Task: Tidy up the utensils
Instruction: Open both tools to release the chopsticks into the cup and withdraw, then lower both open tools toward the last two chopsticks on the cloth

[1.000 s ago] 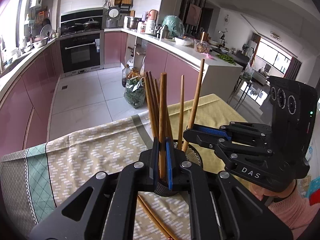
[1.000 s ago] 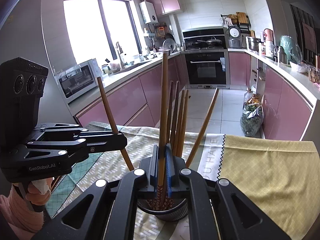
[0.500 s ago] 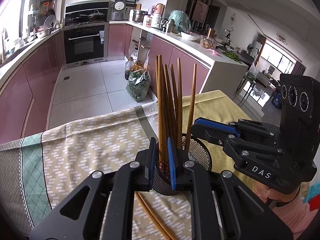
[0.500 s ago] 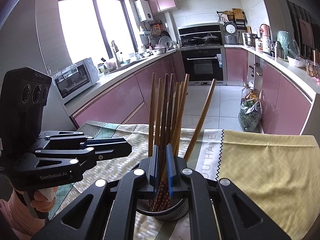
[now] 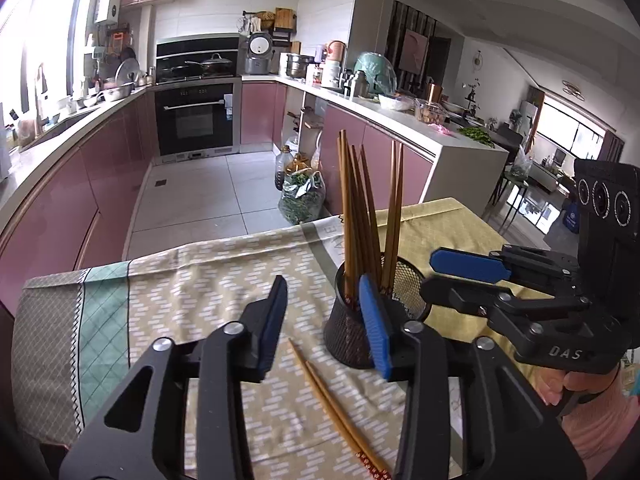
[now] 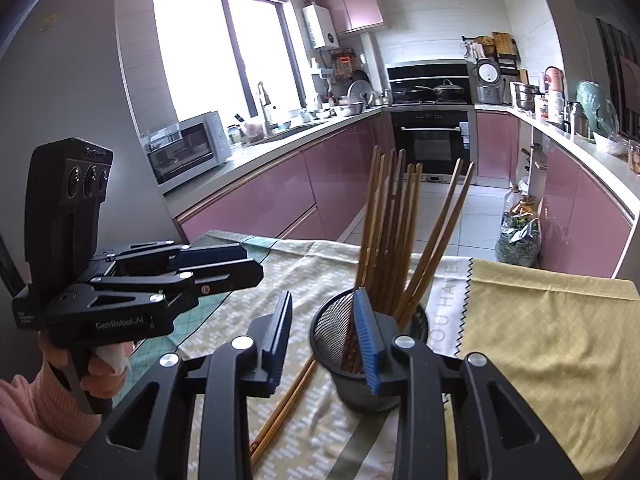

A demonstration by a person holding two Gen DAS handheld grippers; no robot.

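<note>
Currently, your stock on the table reads as follows.

Left claw: jaws opening, blue pads apart, nothing pressed between them. Only patterned cloth shows in the gap.

Right claw: jaws opening likewise, pads apart, gripping nothing. The near rim of the holder shows in its gap.

Mesh holder: black, upright, just ahead and right of your left claw, partly behind its right pad. From your right claw it stands directly ahead, partly behind the right pad.

Standing chopsticks: a wooden bundle in the holder, rising above both claws and fanning slightly; two lean away to the right in the right wrist view.

Loose chopsticks: one pair, flat on the cloth, below and between your left claw's fingers, beside the holder's base. From your right claw they lie low and left of the holder, passing under the left finger.

Yellow cloth: right of your right claw, past the holder.

Your hand: wrapped round the left claw's handle, pink sleeve at the wrist.
</note>
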